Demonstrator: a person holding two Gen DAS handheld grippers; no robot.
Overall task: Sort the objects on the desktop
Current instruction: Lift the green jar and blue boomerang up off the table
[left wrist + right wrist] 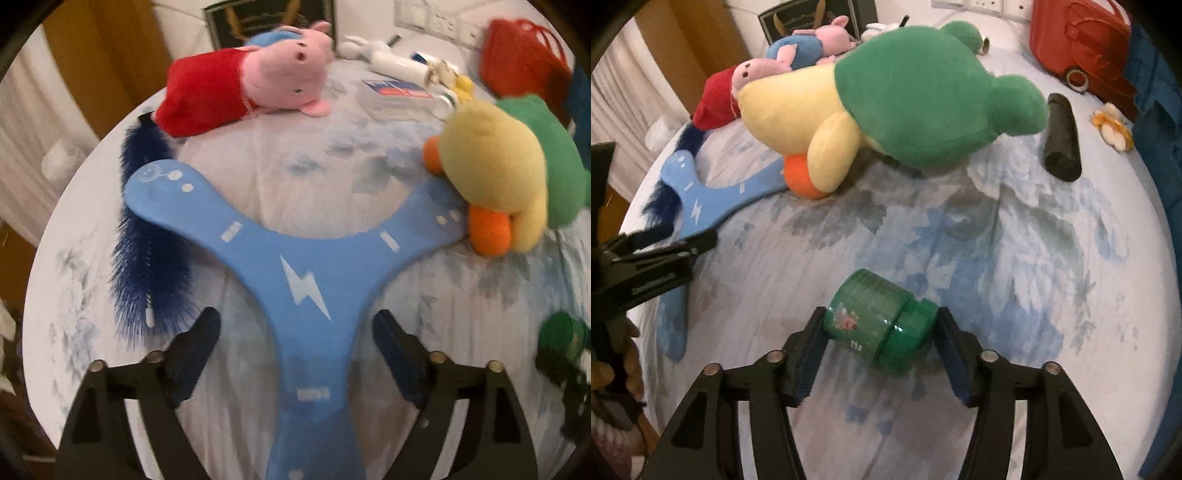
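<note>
A light blue three-armed boomerang (306,266) with a white lightning bolt lies flat on the pale blue patterned cloth. My left gripper (295,317) stands open astride its near arm, pads well clear of it. In the right wrist view a green see-through jar (875,317) with a green lid lies on its side on the cloth. My right gripper (882,315) is around it, one pad against the base and one against the lid. The jar also shows as a blur (561,336) at the right edge of the left wrist view.
A yellow duck plush with a green hood (905,103) rests on the boomerang's right arm. A dark blue fluffy brush (147,240) and a red-dressed pig plush (240,85) lie left. Behind are a black cylinder (1062,140), a red bag (1078,44) and a clear box (395,92).
</note>
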